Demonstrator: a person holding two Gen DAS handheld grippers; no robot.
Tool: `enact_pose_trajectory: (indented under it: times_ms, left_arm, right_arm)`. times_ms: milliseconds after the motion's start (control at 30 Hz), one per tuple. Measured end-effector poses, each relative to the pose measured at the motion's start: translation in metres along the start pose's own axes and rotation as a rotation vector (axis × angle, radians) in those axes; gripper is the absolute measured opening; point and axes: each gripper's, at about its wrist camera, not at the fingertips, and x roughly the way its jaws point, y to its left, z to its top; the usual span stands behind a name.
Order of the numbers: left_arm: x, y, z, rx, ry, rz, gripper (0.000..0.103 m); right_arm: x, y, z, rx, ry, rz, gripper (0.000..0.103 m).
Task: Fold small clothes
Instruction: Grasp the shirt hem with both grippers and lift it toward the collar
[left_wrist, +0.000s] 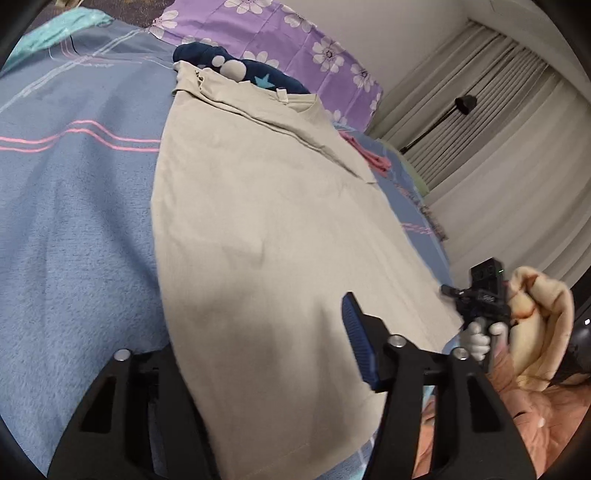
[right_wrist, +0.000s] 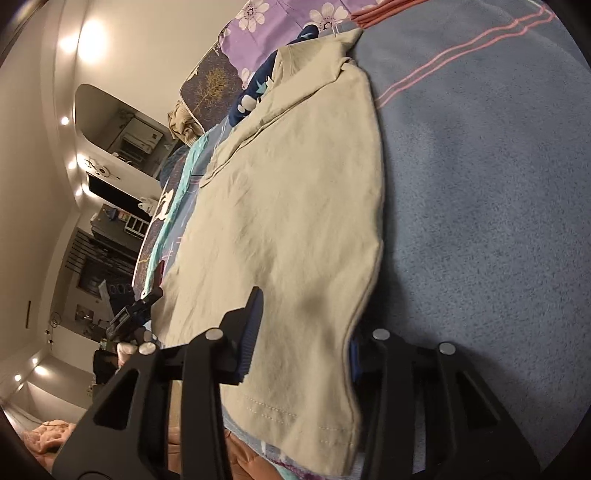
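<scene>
Blue blanket (left_wrist: 74, 229) surrounds beige shirt (left_wrist: 266, 221); both tools straddle its hem.

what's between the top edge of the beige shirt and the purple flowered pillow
A bunched navy garment with white dots and a light-blue star lies there, partly tucked under the beige shirt collar, in front of the purple flowered pillow. The left wrist view shows it best.

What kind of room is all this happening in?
Most likely a bedroom. A beige garment lies spread on a blue blanket over what looks like a bed, a purple flowered pillow sits at its far end, and long curtains hang along one wall.
</scene>
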Motion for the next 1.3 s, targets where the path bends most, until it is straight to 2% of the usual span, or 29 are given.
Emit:
enact_pose_trajectory:
  times_ms: [33,67,100,133,167,200,267,400,467,533,600,667,733,800,867,967,1133,1300]
  left_arm:
    - [-0.002,-0.001,-0.004,0.014,0.003,0.019,0.039]
    - [-0.004,0.0,-0.007,0.016,0.002,0.029,0.034]
    - [-0.007,0.005,-0.008,-0.005,-0.005,0.035,0.02]
    - [-0.009,0.01,-0.008,-0.034,-0.009,0.033,0.008]
    - [-0.009,0.014,-0.006,-0.063,-0.016,0.017,0.004]
    - [-0.012,0.013,-0.003,-0.067,-0.037,0.014,0.0]
    - [-0.019,-0.003,0.006,-0.01,-0.085,0.021,0.0]
    - [-0.054,-0.052,0.032,0.125,-0.231,-0.032,0.0]
    - [-0.074,-0.071,0.039,0.166,-0.302,-0.049,0.0]
    - [-0.098,-0.088,0.041,0.194,-0.381,-0.073,0.0]
    - [-0.121,-0.103,0.029,0.225,-0.437,-0.094,0.0]
    - [-0.132,-0.112,0.013,0.24,-0.449,-0.086,0.0]
    - [-0.135,-0.11,-0.009,0.193,-0.435,-0.077,0.0]
    - [-0.129,-0.104,-0.021,0.144,-0.41,-0.072,0.0]
    - [-0.119,-0.099,-0.025,0.13,-0.389,-0.078,0.0]
    - [-0.105,-0.095,-0.013,0.118,-0.373,-0.053,0.0]
    - [-0.099,-0.096,0.018,0.122,-0.4,-0.046,0.0]
    - [-0.091,-0.1,0.059,0.16,-0.421,-0.006,0.0]
  right_arm:
    - [-0.002,0.003,-0.005,-0.017,0.006,0.0,0.038]
    - [-0.004,0.002,-0.01,-0.031,0.011,0.001,0.031]
    - [-0.006,0.001,-0.013,-0.037,0.008,-0.007,0.026]
    - [-0.006,-0.002,-0.013,-0.026,0.002,-0.017,0.009]
    - [-0.005,-0.006,-0.012,0.0,-0.003,-0.018,0.002]
    - [-0.004,-0.009,-0.009,0.039,-0.014,-0.005,0.002]
    - [-0.009,-0.003,0.002,0.055,-0.063,0.039,0.002]
    - [-0.05,0.036,0.026,-0.04,-0.215,0.16,0.002]
    - [-0.074,0.056,0.037,-0.092,-0.293,0.191,0.002]
    - [-0.095,0.071,0.041,-0.122,-0.35,0.22,0.002]
    - [-0.117,0.084,0.033,-0.16,-0.389,0.269,0.002]
    - [-0.137,0.097,0.013,-0.239,-0.412,0.221,0.002]
    - [-0.147,0.096,-0.007,-0.265,-0.412,0.138,0.002]
    - [-0.141,0.077,-0.019,-0.186,-0.383,0.095,0.002]
    - [-0.127,0.059,-0.021,-0.119,-0.357,0.103,0.002]
    - [-0.105,0.048,-0.008,-0.071,-0.337,0.125,0.002]
    - [-0.094,0.061,0.033,-0.112,-0.37,0.147,0.002]
    - [-0.096,0.075,0.072,-0.173,-0.412,0.115,0.002]
